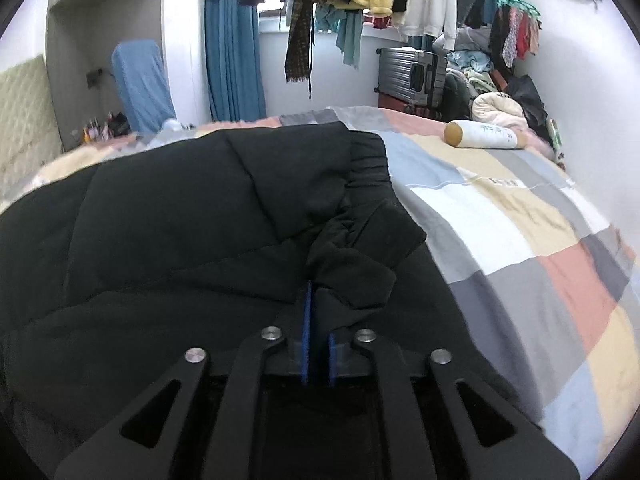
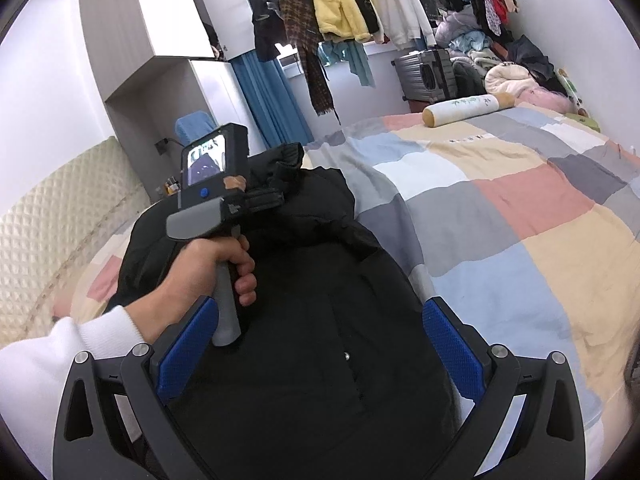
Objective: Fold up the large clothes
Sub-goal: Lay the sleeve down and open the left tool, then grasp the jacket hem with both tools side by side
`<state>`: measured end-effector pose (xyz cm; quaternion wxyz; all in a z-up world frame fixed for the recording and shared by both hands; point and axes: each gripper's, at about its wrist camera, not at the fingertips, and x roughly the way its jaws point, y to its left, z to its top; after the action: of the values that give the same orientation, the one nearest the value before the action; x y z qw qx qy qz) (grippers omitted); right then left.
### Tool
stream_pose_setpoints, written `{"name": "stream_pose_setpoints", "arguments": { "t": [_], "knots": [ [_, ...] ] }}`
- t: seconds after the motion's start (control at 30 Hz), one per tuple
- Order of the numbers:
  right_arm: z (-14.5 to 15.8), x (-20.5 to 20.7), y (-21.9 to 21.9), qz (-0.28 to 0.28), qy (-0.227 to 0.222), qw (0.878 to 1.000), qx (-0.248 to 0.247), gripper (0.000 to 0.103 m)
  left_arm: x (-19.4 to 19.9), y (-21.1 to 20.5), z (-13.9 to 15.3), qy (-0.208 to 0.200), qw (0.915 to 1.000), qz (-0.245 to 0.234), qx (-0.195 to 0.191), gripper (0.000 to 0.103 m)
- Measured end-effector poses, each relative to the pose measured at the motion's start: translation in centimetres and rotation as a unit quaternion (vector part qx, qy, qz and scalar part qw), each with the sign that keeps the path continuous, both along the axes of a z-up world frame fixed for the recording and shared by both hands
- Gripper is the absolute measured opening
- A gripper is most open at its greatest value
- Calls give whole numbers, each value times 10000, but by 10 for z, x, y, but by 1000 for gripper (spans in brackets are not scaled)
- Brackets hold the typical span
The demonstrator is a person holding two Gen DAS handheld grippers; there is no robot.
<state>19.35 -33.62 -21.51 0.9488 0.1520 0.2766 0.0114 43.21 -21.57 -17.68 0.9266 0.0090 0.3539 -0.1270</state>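
Right gripper point(image 2: 316, 344): nearest, blue fingers point(image 2: 454, 350) spread wide, nothing between them, hanging over the black jacket point(image 2: 304, 360).
Left gripper point(image 1: 316, 316): fingers almost together, a fold of the jacket's cuff point(image 1: 352, 268) pinched at their tips.
Left hand point(image 2: 212, 268): at 10 o'clock in the right wrist view, white sleeve point(image 2: 60, 344).
Black jacket: spread on the patchwork bed point(image 2: 520, 240).
Bolster pillow point(image 2: 466, 108): far, 1 o'clock.

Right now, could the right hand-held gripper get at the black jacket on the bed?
Probably yes. The right hand-held gripper stands open directly over the black jacket, with nothing between them; the left hand is off to one side.
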Motion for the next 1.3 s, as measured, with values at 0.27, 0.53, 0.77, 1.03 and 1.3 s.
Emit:
{"name": "stream_pose_setpoints", "arguments": {
  "t": [0.27, 0.53, 0.77, 1.03, 1.3],
  "knots": [
    [5, -4, 6, 4, -52, 9999, -140, 103, -31, 36, 30, -109, 9992, -150, -366, 82],
    [20, 17, 29, 359, -61, 9991, -239, 103, -44, 141, 68, -401, 9975, 294, -497, 82],
    [61, 90, 55, 804, -554, 9930, -658, 103, -29, 224, 75, -544, 9947, 817, -312, 82],
    [52, 243, 93, 1140, -363, 9860, -1161, 97, 14, 283, 39, -330, 9923, 1168, -264, 82],
    [-13, 326, 128, 1100, 126, 9831, -1458, 97, 48, 298, -10, -350, 9935, 1087, -17, 82]
  ]
}}
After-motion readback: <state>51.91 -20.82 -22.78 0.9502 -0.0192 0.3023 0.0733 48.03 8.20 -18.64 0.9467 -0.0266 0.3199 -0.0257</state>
